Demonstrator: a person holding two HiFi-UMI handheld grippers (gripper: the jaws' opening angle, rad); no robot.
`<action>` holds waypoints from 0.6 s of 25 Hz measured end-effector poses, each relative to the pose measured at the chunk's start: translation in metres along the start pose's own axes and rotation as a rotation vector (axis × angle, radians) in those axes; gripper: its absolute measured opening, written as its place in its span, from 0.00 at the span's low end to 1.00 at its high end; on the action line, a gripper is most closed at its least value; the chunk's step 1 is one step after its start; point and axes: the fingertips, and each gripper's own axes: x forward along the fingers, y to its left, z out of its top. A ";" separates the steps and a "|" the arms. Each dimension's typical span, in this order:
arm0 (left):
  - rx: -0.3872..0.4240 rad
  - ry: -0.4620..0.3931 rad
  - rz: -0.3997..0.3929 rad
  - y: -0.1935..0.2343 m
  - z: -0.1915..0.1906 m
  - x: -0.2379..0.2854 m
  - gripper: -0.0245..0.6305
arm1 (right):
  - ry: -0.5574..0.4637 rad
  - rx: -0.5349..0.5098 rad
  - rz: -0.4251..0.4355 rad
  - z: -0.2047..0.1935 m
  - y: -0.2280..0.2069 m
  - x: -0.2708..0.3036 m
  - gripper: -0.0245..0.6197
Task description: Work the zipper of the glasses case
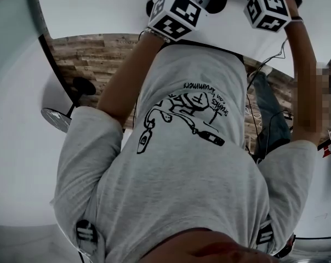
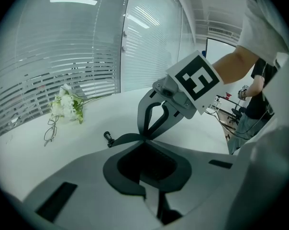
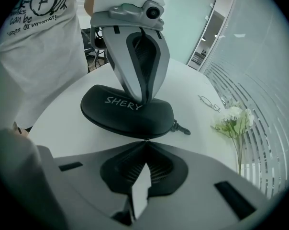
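Note:
The black glasses case [image 3: 127,113], lettered SHERY, lies closed on the white table. Its zipper pull [image 3: 182,127] sticks out at its right end. My left gripper [image 3: 145,101] comes down from above, jaws shut, its tips resting on the case's top. My right gripper [image 3: 145,140] is shut too, tips touching the case's near edge; I cannot tell whether it pinches the seam. In the left gripper view my own jaws hide most of the case [image 2: 127,139]; the pull [image 2: 107,138] shows at the left, and the right gripper [image 2: 145,134] stands opposite. The head view shows only both marker cubes [image 1: 173,12] [image 1: 268,7].
A pair of wire glasses [image 3: 209,102] and a bunch of white flowers [image 3: 233,119] lie on the round white table [image 3: 63,123] beyond the case. A glass wall with blinds [image 2: 63,56] stands behind. Another person [image 2: 257,95] is in the background, and cables lie on the floor.

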 end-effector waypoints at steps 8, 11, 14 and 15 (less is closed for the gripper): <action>0.003 0.003 -0.001 -0.001 -0.001 0.000 0.07 | -0.002 0.008 0.014 0.000 0.007 -0.003 0.05; 0.002 0.000 0.002 -0.001 -0.001 0.000 0.07 | -0.002 0.007 0.020 0.000 0.011 -0.004 0.05; 0.002 0.000 0.004 -0.001 -0.001 -0.002 0.07 | -0.002 0.007 0.025 0.002 0.014 -0.006 0.05; 0.003 0.000 0.004 -0.001 -0.001 -0.002 0.07 | -0.002 0.007 0.026 0.002 0.014 -0.007 0.05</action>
